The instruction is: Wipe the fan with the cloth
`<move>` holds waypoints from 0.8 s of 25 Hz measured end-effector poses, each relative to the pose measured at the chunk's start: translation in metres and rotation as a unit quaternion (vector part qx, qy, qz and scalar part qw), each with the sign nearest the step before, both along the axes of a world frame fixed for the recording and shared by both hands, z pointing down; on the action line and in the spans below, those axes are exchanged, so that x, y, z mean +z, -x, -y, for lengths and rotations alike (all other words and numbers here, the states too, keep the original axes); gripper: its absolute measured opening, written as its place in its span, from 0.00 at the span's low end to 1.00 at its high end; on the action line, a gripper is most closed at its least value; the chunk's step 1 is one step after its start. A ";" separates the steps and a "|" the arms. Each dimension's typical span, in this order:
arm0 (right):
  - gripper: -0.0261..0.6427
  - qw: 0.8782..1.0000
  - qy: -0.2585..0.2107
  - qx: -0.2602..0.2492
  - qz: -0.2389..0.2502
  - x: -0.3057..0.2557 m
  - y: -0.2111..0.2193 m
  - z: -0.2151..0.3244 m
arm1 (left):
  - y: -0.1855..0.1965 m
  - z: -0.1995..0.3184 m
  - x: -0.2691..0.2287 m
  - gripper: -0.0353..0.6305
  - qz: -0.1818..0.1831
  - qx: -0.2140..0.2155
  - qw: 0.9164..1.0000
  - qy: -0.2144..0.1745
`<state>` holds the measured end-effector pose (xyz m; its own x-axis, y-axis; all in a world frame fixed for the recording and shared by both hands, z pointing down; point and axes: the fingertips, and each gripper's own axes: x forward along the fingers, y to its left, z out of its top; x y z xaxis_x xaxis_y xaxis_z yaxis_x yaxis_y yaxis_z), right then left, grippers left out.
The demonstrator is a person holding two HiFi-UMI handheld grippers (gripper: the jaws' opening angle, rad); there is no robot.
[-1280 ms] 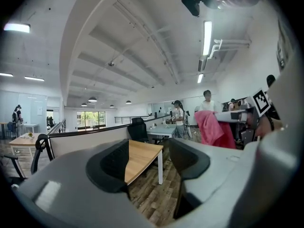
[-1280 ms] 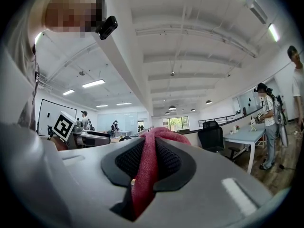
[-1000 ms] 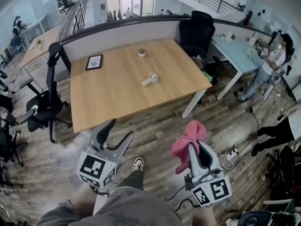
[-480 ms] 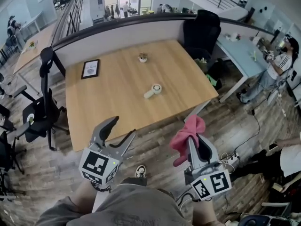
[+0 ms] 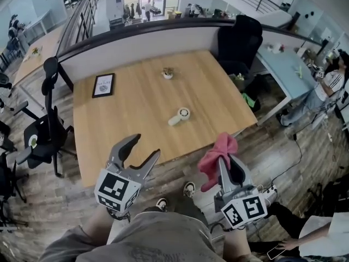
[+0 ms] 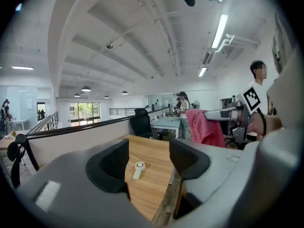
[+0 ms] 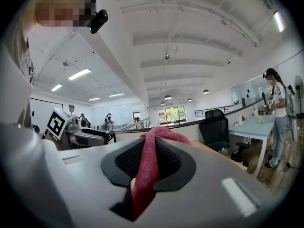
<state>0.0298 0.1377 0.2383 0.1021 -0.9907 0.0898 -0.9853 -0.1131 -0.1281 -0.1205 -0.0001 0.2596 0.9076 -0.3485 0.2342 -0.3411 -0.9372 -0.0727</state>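
Well, the left gripper (image 5: 145, 146) is held short of the table (image 5: 98, 130), its jaws wide apart with nothing between them. Ahead and a little to its right, the small white fan (image 5: 179, 115) lies flat on the wood, well clear of both grippers, its handle slanting back toward the near-left. Further right, the right gripper (image 5: 221, 165) is clamped on the pink cloth (image 5: 223, 146). I'd judge the cloth must travel forward and leftward, and the empty left gripper is slightly nearer the handle.
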 end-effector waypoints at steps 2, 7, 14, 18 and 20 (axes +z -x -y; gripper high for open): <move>0.13 1.000 0.001 -0.004 0.001 0.004 -0.013 0.012 | -0.011 0.011 0.003 0.45 0.003 -0.004 1.000 -0.002; 0.13 1.000 0.001 -0.024 0.006 0.010 -0.054 0.047 | -0.046 0.040 0.006 0.45 0.004 -0.025 1.000 -0.001; 0.13 0.996 0.014 -0.084 0.014 0.022 -0.111 0.105 | -0.098 0.076 0.011 0.45 0.015 -0.070 0.997 0.002; 0.13 0.992 0.021 -0.119 0.016 0.024 -0.146 0.137 | -0.127 0.098 0.013 0.45 0.021 -0.108 0.994 0.004; 0.13 0.991 0.021 -0.134 0.018 0.025 -0.161 0.152 | -0.137 0.106 0.014 0.45 0.023 -0.125 0.992 0.005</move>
